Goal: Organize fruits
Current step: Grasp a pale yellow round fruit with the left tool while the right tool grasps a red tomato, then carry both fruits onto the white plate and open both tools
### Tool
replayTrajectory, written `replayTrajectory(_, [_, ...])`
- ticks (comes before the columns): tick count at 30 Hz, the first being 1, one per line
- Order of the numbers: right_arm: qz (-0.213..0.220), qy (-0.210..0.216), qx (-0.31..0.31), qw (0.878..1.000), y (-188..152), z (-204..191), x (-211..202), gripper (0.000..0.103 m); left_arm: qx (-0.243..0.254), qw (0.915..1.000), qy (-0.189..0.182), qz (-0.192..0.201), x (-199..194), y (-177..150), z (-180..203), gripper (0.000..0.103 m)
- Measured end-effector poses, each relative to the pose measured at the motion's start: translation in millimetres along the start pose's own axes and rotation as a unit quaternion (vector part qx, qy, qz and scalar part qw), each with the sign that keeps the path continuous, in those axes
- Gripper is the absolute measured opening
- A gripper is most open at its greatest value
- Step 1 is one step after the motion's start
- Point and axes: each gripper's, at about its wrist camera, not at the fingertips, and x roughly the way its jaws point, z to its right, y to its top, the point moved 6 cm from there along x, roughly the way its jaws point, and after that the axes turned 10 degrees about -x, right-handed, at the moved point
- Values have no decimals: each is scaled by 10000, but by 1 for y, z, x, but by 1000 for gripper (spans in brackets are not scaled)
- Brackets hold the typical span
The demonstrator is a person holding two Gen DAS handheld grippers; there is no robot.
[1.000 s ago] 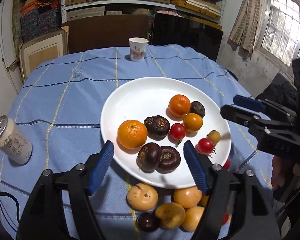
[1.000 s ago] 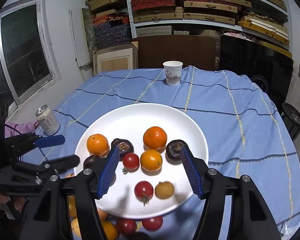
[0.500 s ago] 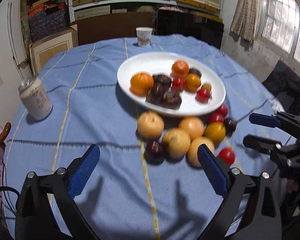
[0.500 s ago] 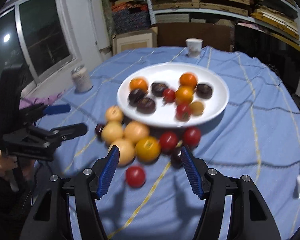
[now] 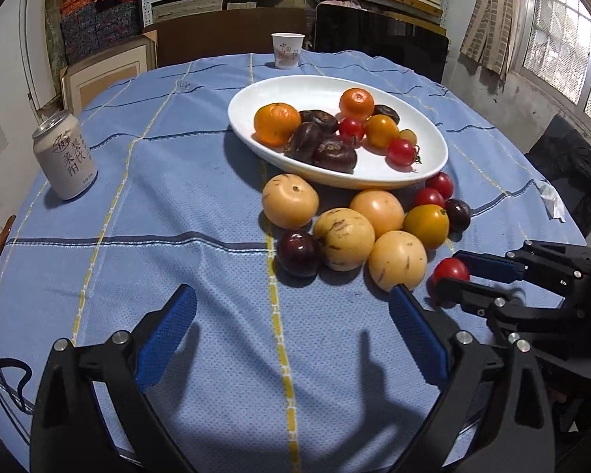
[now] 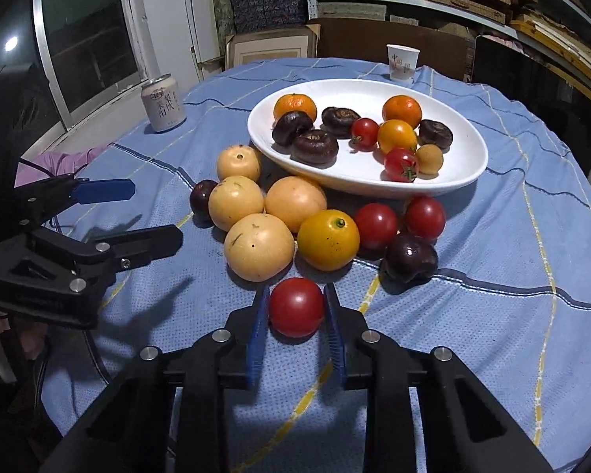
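Left wrist | can (image 5: 66, 156) label: 梨饮, 荣阳 | cup (image 5: 287, 50): 中国

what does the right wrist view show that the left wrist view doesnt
Only the right wrist view: the right hand-held gripper seen from behind, blue pads against both sides of the small red tomato, plus a dark window at left.

Only the left wrist view: the left hand-held gripper from behind, jaws wide over bare blue checked tablecloth, and a crumpled white tissue at the table's right edge.

Both: the white oval plate of fruit, the pale drink can, the white paper cup and the loose fruit pile.
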Motion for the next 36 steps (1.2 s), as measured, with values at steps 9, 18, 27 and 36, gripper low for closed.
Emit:
replayTrajectory(9, [118,-192,478,9986,-36,23,-36,28,570,9979,-312,38,2,-6,58,85])
replayTrajectory(18, [182,-164,747,9969,-52,38,-45,28,455,9974,-378,-404,34,-7,80,65])
replayTrajectory(27, [267,-59,724,9970,-50,34,-46,28,534,9974,-288,-380,38,-5,79,42])
replayTrajectory(36, [407,-134,758,9962,-42,39,-56,28,499,9980,-400,-16,-3,-2,71,41])
